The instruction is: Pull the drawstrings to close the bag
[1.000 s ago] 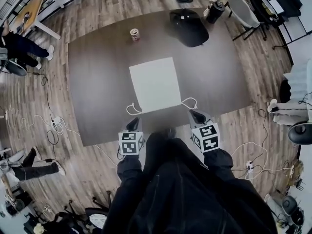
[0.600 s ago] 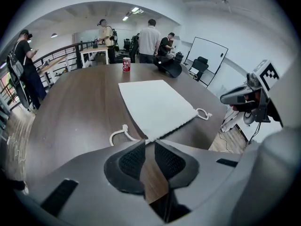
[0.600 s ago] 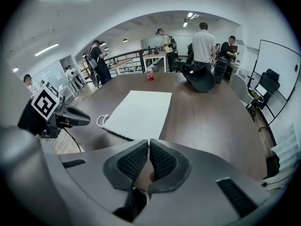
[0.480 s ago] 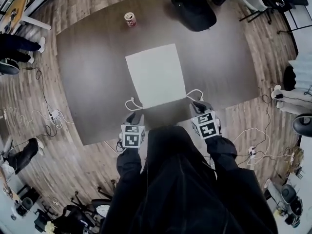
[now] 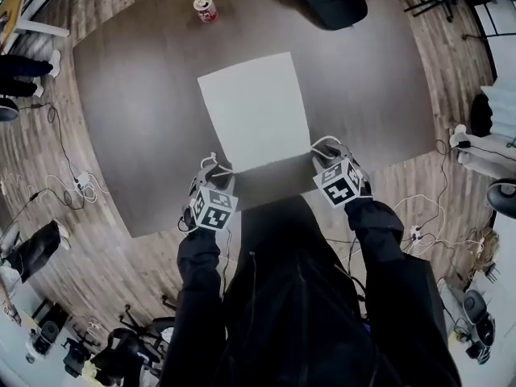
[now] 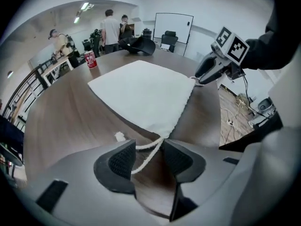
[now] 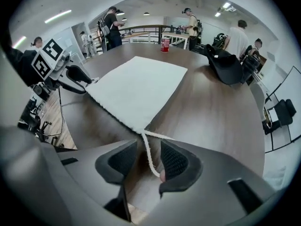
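one white bag (image 5: 254, 111) lies flat in the middle of one table (image 5: 129, 135), one red can (image 5: 205, 9) beyond it, and our two grippers sit at its two near corners. the left gripper (image 6: 149, 166) has just been opening its jaws, now spread with the left cord (image 6: 151, 145) loose between them. the right gripper (image 7: 145, 163) likewise, spread around the right cord (image 7: 147, 149).
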`<state>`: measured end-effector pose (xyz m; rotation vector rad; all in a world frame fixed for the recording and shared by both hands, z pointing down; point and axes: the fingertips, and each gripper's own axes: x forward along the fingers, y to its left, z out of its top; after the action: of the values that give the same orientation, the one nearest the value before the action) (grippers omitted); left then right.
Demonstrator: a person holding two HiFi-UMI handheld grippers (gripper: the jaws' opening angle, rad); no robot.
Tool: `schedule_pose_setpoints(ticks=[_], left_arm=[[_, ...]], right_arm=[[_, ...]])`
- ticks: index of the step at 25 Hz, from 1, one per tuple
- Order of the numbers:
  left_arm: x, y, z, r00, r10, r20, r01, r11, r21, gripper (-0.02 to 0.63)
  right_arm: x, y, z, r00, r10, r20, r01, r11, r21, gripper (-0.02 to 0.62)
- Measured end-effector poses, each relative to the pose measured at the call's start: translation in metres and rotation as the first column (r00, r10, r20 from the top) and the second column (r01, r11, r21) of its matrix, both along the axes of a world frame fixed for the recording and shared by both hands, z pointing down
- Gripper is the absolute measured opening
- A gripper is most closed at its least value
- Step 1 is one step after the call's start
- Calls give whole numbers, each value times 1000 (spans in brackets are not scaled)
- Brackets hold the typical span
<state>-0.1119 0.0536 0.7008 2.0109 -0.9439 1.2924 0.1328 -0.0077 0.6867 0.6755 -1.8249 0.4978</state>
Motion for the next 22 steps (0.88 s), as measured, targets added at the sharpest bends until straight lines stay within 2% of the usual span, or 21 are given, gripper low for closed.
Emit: schedule_pose_setpoints(ticks=[5,9,12,15,18,22], left_arm=[[3,-1,13,999,42,11,-42,999,-18,181],[1,-1,14,998,65,18,-65,998,-23,181],[4,0,13,988,145,42,-145,989,-8,181],[12,0,13,966,245,77,-246,969,6,181],[19,2,14,952,295,78,-295,955,-9,147],[17,2,12,961,273,52,-272,962,-25,71]], right_arm=[[-5,-1,22,999,-33,-25,33,999,-34,170],[-6,-2,27,1000,-22,-14,21,998,-60,170],[-8,-2,27,1000,-5,-3,4,997,-73,166],[-9,-2,27,1000,1,2,-1,997,-75,164],[-7,-1,28,1000,8,7,-8,997,-72,156],[-9,2,27,1000,24,13,-23,997,-77,120]])
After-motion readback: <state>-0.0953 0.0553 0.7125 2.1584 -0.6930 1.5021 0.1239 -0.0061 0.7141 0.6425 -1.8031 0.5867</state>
